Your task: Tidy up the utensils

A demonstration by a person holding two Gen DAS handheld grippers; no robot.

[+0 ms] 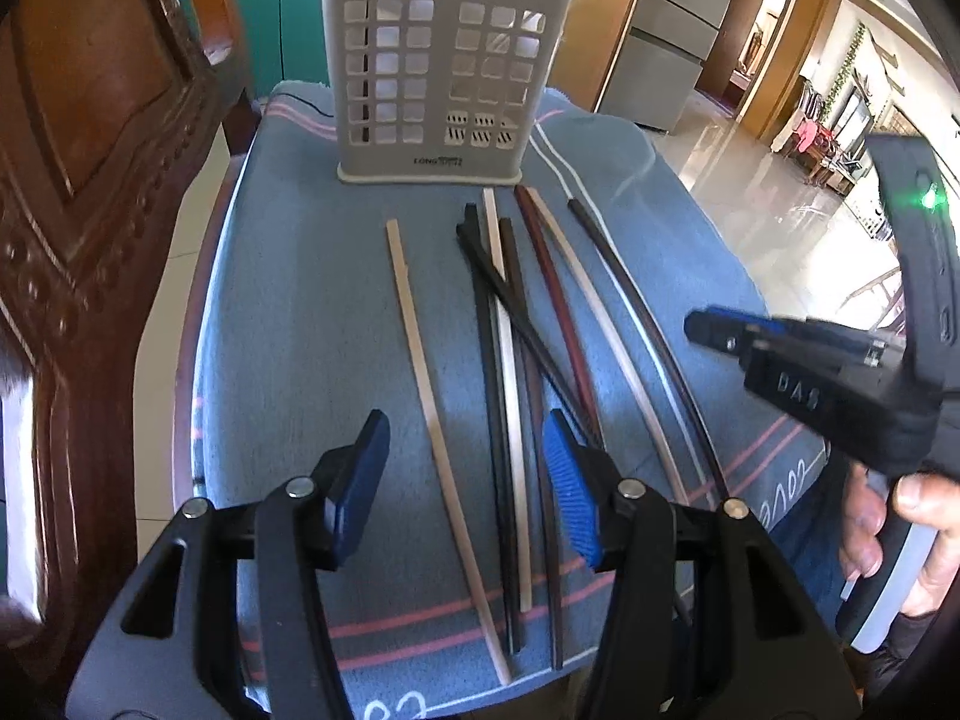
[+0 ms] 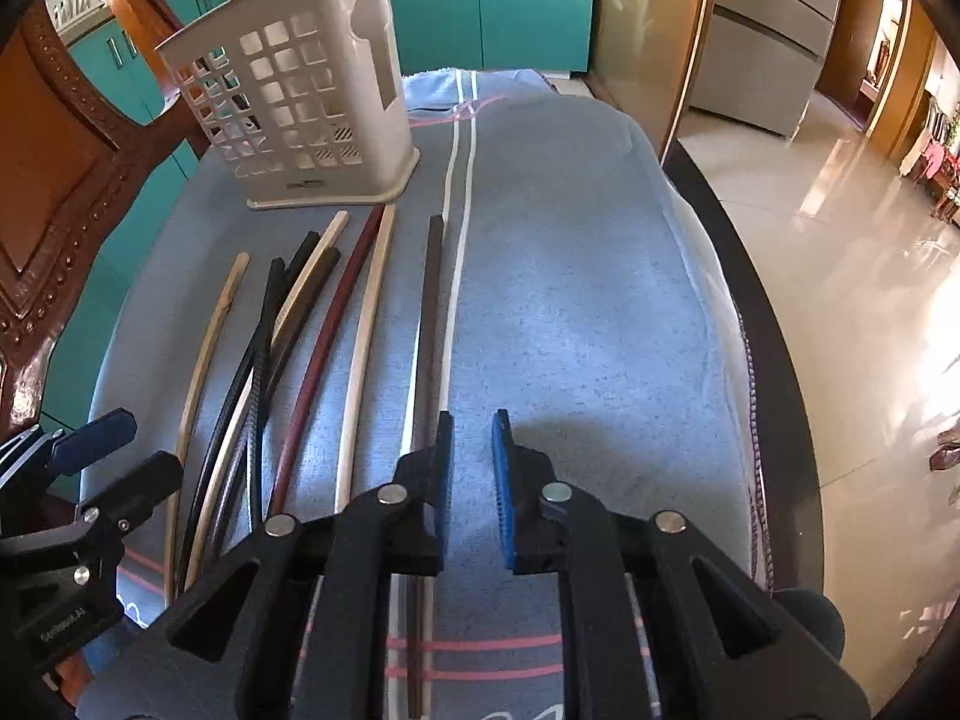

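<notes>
Several chopsticks lie side by side on a blue towel (image 1: 288, 312): a pale bamboo one (image 1: 420, 384) at the left, black ones (image 1: 489, 360), a dark red one (image 1: 555, 300) and a dark brown one (image 1: 636, 312) at the right. A white perforated utensil holder (image 1: 438, 72) stands upright behind them; it also shows in the right wrist view (image 2: 306, 96). My left gripper (image 1: 465, 480) is open, above the near ends of the bamboo and black chopsticks. My right gripper (image 2: 471, 480) is open and empty, just right of the dark brown chopstick (image 2: 429, 324).
A carved wooden chair back (image 1: 90, 180) stands close on the left. The towel (image 2: 588, 300) covers a dark round table whose edge (image 2: 774, 324) curves along the right. Teal cabinets (image 2: 504, 0) lie behind. A shiny tiled floor (image 2: 852, 240) lies to the right.
</notes>
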